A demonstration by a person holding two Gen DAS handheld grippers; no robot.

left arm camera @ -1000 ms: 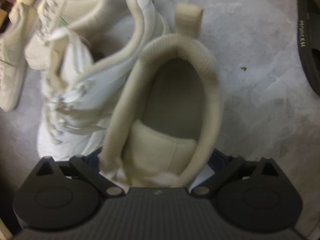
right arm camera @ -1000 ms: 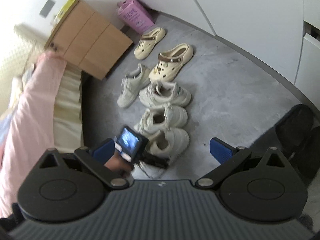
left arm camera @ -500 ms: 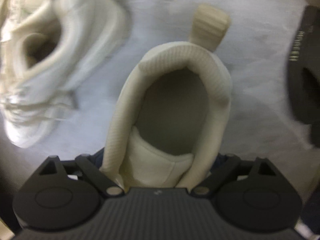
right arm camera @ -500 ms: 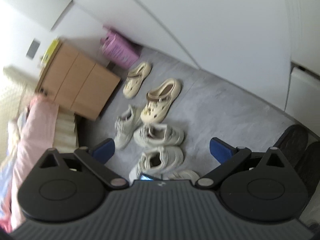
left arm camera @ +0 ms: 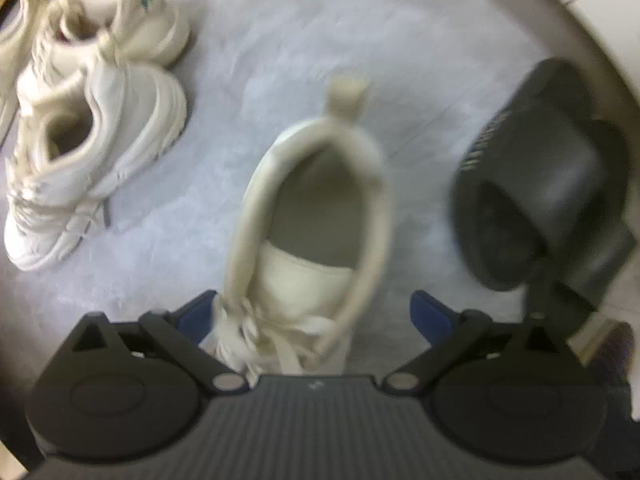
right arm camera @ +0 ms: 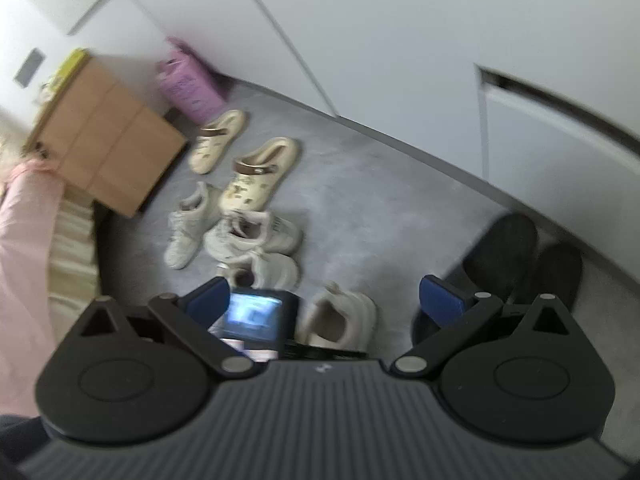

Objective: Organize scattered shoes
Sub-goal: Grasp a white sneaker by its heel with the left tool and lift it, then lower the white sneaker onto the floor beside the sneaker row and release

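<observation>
Cream canvas fills the middle of the left wrist view, where a high-top sneaker (left arm camera: 308, 240) is sitting on the grey floor (left arm camera: 304, 52) with its heel loop pointing away from the camera and its laces lying between the blue fingers of the left gripper (left arm camera: 312, 312). The jaws are standing spread wide: the left finger is just beside the laced front of the shoe, though motion blur is hiding whether it is touching, while the right finger is hanging clear of the shoe, so the tool is gripping nothing. To the left, two white trainers (left arm camera: 92, 152) are lying close together, one behind the other, and a pair of black slides (left arm camera: 540, 184) is resting to the right of the high-top. In the right wrist view, the right gripper (right arm camera: 324, 296) is hovering above the scene with its jaws parted and nothing between them, looking down on the same cream shoe (right arm camera: 340, 320), now sitting apart from the row and near the black slides (right arm camera: 516, 248). Beyond it, pale trainers (right arm camera: 252, 236) and two beige clogs (right arm camera: 260, 176) are forming a loose line running toward a cardboard box (right arm camera: 104, 136) and a pink bag (right arm camera: 188, 84) against the white wall (right arm camera: 360, 20).
</observation>
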